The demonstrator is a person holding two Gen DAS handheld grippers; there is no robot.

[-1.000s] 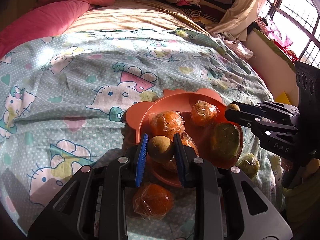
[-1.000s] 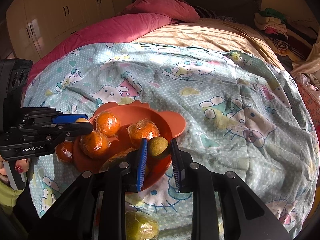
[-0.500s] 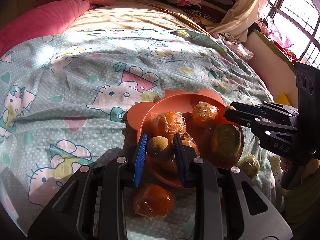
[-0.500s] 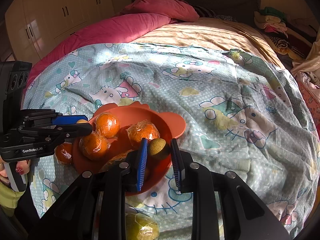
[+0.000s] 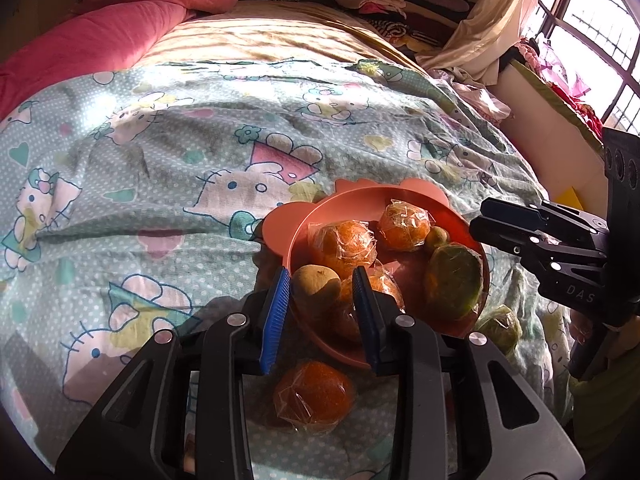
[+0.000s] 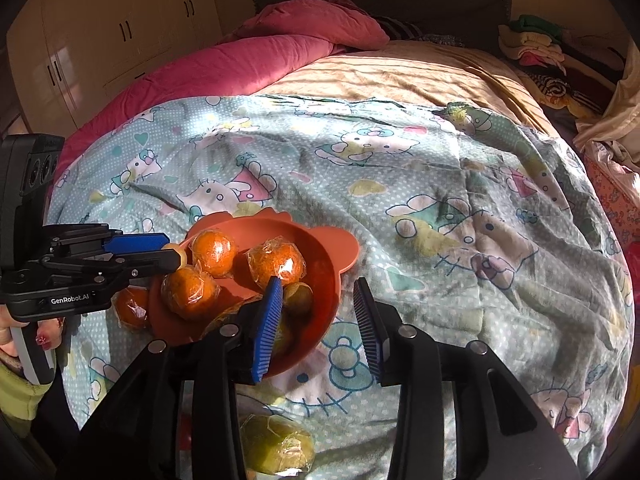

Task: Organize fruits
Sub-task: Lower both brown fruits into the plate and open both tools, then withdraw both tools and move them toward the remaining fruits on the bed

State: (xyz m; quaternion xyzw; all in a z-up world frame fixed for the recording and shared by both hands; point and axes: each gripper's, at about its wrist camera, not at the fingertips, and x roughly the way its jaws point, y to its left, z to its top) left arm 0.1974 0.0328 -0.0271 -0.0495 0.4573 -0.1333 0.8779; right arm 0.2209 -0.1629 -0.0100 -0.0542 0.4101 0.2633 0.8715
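A salmon bowl [image 5: 360, 194] [image 6: 334, 252] with ear handles sits on the bedspread and holds several wrapped oranges [image 5: 344, 242] and a wrapped green fruit [image 5: 452, 276]. My left gripper [image 5: 322, 300] [image 6: 172, 252] hangs over the bowl's near rim. Its jaws are opening around a brown round fruit [image 5: 316, 284], which leans on the left pad with a gap to the right pad. My right gripper [image 6: 318, 316] [image 5: 478, 218] is over the bowl's right rim, its jaws opening wide. A small greenish fruit [image 6: 298, 300] lies in the bowl beside its left pad, untouched by the right pad.
On the Hello Kitty bedspread [image 5: 160, 184], a wrapped orange [image 5: 314, 396] lies in front of the bowl. A wrapped green fruit [image 6: 276, 444] [image 5: 498, 324] lies near the bed's front edge. Pink bedding [image 6: 260, 64] and piled clothes are far back. A hand [image 6: 44, 332] holds the left gripper.
Both pairs of jaws have parted. The small greenish fruit left the right gripper's pads and now sits lower in the bowl. The brown fruit sits loose between the left pads.
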